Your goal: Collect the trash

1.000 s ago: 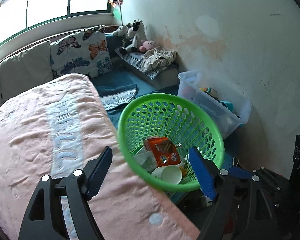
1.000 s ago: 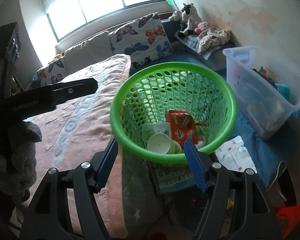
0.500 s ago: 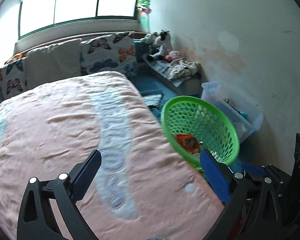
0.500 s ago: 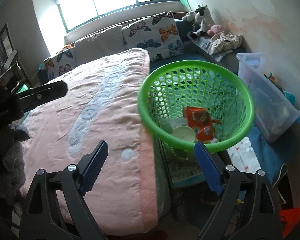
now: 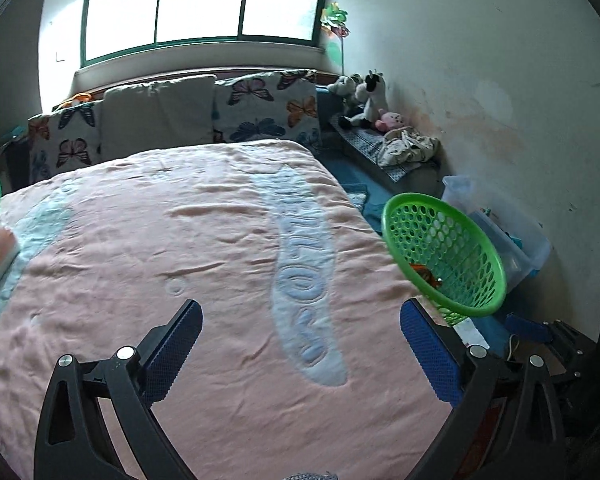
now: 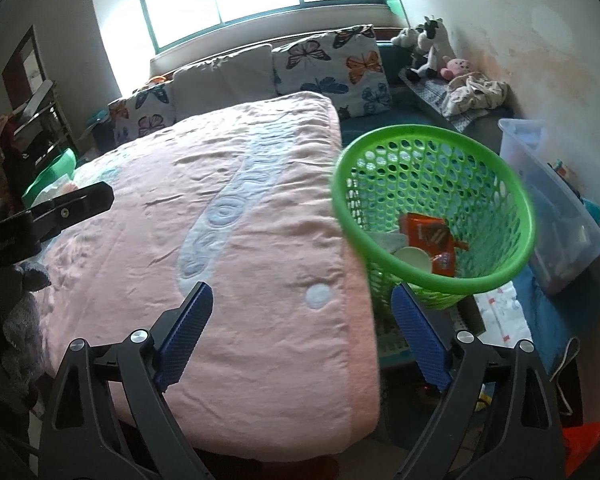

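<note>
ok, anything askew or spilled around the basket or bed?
No spill visible. The green basket stands beside the pink blanket, with the orange wrapper and white cup inside. A white printed sheet lies on the floor past it. The wall shows a faded stain. Left gripper and right gripper are open and empty.

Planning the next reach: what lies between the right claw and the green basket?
In the right wrist view, only the pink blanket's corner lies between the open right claw and the green basket; nothing else intervenes.

Left gripper [image 5: 300,336] spread wide over the pink bedspread [image 5: 180,260].
The green basket [image 5: 444,252] sits just beside the bedspread's right edge, an orange wrapper [image 5: 424,271] inside.
</note>
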### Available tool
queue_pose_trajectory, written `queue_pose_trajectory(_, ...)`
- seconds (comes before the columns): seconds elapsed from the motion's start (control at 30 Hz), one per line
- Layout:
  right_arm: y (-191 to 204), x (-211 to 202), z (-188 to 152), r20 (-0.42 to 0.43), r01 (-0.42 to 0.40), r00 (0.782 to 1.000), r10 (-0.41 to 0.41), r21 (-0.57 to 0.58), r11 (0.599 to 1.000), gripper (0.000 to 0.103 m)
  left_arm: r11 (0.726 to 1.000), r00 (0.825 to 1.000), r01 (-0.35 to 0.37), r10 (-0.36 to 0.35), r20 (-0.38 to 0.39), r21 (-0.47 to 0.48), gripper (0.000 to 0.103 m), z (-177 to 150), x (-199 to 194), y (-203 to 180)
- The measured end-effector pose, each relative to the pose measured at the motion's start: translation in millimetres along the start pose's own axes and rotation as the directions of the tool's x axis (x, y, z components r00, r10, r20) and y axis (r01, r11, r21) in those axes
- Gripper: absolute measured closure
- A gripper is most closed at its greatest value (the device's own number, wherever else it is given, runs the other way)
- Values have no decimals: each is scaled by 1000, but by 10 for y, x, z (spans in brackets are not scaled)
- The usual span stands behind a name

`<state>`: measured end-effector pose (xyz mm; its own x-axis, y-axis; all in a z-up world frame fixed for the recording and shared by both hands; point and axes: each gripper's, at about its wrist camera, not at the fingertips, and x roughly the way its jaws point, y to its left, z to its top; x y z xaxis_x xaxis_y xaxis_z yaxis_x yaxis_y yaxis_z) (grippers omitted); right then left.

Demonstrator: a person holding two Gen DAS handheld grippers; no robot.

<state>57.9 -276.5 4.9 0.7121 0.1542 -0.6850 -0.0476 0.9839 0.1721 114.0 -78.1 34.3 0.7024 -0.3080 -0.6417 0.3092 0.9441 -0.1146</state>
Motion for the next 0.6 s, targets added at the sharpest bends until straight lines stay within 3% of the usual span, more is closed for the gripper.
queue_pose_trajectory(0.4, 286, 62, -8, -14, -54, 998, 53, -15, 998, 11, 993, 993, -116, 117, 30, -37, 7, -284, -313, 370)
queue_pose_trajectory(0.6, 362, 78, -20, -19, -65, 998, 64, -25, 998, 11, 990, 990, -135, 136, 32, -48, 7, -395, -406, 475)
